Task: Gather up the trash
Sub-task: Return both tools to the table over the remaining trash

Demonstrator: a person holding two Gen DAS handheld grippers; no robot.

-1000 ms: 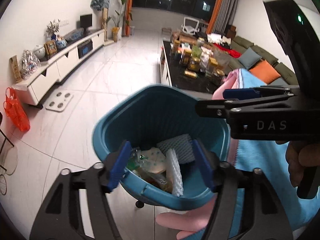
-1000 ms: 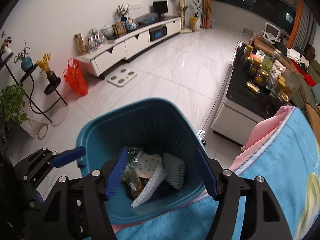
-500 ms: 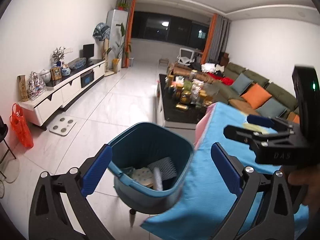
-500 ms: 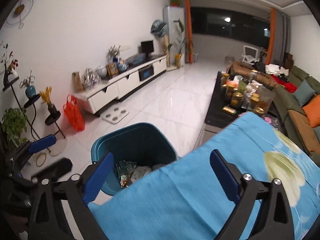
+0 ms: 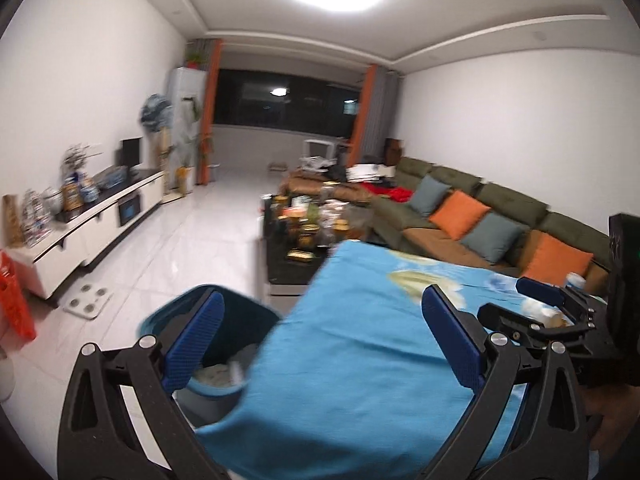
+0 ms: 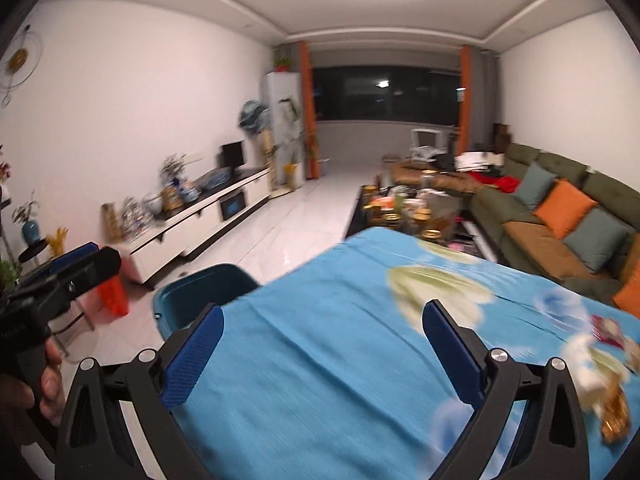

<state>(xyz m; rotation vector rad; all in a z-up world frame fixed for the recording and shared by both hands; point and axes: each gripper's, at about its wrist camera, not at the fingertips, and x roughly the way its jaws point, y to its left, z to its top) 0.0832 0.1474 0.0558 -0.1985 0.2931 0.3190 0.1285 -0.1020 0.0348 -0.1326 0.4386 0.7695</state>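
both grippers — left gripper [image 5: 322, 338] and right gripper [image 6: 320, 340] — gape, empty. crumpled wrappers [image 6: 600, 364] at 4 o'clock on blue tablecloth [image 6: 340, 320] look light, crushable; pinch mid-bundle. teal bin [image 5: 224, 360] at 8 o'clock.

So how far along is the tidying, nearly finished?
Partly. The teal bin beside the table already holds some pale rubbish. Nothing is in hand: the left tongs and right tongs are both open and empty. Left to do: blurry wrappers lie on the blue tablecloth, near its right edge.
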